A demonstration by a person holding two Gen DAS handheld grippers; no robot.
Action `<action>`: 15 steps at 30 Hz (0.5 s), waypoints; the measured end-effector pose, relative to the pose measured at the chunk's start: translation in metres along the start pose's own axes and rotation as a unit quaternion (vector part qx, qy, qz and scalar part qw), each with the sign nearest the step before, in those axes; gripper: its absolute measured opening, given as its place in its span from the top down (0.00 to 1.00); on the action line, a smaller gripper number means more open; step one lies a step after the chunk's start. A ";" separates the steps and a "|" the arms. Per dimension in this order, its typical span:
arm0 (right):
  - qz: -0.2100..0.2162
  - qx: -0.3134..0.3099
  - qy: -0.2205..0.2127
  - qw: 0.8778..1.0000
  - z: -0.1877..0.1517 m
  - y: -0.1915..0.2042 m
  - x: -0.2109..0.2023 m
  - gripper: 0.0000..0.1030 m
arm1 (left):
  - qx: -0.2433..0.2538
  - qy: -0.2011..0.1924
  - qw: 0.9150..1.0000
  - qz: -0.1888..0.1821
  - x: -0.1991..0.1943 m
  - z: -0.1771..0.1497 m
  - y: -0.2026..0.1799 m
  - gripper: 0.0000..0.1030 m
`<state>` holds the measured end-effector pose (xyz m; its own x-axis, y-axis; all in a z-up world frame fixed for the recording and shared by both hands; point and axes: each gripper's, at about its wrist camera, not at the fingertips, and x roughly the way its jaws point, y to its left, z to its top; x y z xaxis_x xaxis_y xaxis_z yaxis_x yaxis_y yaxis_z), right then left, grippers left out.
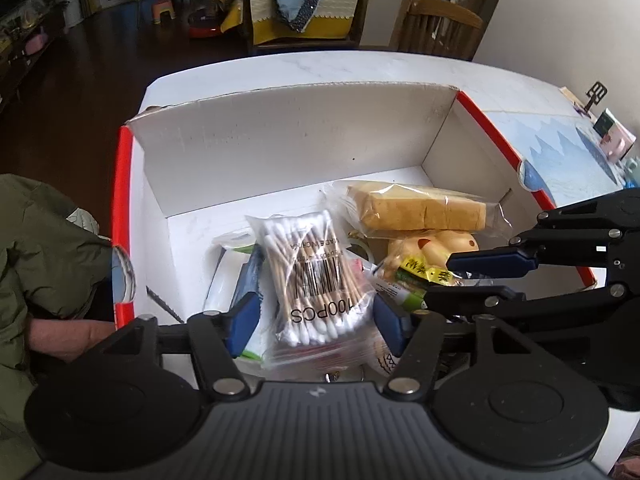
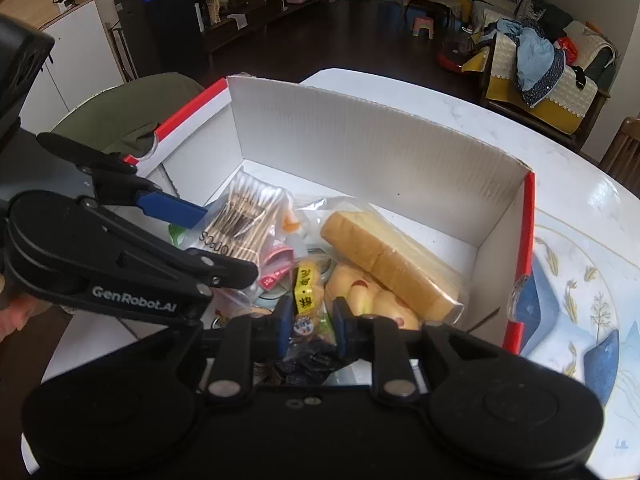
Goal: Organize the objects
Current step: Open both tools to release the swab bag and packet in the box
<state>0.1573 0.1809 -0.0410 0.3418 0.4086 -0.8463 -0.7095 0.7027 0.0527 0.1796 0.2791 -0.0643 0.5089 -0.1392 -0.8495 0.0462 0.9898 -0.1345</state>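
A white cardboard box [image 1: 300,148] [image 2: 380,152] with red edges holds a heap of things. A clear bag of cotton swabs [image 1: 316,276] [image 2: 244,220] lies between the blue pads of my left gripper [image 1: 316,320] [image 2: 216,236]; the pads stand off it, so the gripper is open. My right gripper [image 2: 312,320] [image 1: 440,278] brackets a yellow-labelled snack packet [image 2: 306,288] [image 1: 424,270] with narrow gaps either side, so it is open too. A wrapped loaf of bread [image 1: 416,208] [image 2: 392,264] rests on a yellow toy [image 1: 444,246] [image 2: 360,292].
The box sits on a white marble table [image 1: 320,68] beside a blue landscape placemat [image 1: 560,148] [image 2: 580,280]. A green sleeve [image 1: 40,240] and a hand [image 1: 60,336] are at the box's left. A wooden chair [image 1: 440,28] stands behind the table; small items [image 1: 612,136] crowd its far right.
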 end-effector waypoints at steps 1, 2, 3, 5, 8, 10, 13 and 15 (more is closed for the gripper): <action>0.002 0.001 -0.001 1.000 0.000 -0.001 -0.001 0.76 | 0.000 -0.001 1.000 -0.001 -0.001 0.000 0.000 0.40; 0.004 0.001 -0.003 1.000 -0.001 -0.001 -0.003 0.76 | 0.001 -0.004 1.000 0.000 -0.003 -0.001 -0.001 0.40; 0.004 -0.001 -0.005 1.000 -0.001 -0.001 -0.005 0.75 | 0.003 -0.008 1.000 0.003 -0.006 -0.003 -0.003 0.40; 0.003 -0.005 -0.010 1.000 -0.002 -0.001 -0.008 0.73 | 0.005 -0.019 1.000 0.008 -0.013 -0.005 -0.005 0.39; 0.006 -0.004 -0.017 1.000 -0.001 -0.002 -0.014 0.69 | 0.000 -0.035 0.999 0.010 -0.023 -0.007 -0.007 0.38; 0.010 -0.003 -0.021 1.000 -0.001 -0.003 -0.019 0.67 | -0.002 -0.047 0.999 0.012 -0.031 -0.009 -0.008 0.38; 0.008 -0.005 -0.031 0.999 -0.002 -0.003 -0.028 0.65 | -0.002 -0.064 0.998 0.015 -0.043 -0.012 -0.011 0.38; 0.013 -0.002 -0.039 0.999 -0.003 -0.003 -0.036 0.64 | -0.002 -0.076 0.997 0.020 -0.051 -0.015 -0.014 0.38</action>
<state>0.1453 0.1619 -0.0123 0.3697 0.4713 -0.8008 -0.7218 0.6884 0.0719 0.1403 0.2723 -0.0265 0.6353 -0.0935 -0.7666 0.0195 0.9943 -0.1051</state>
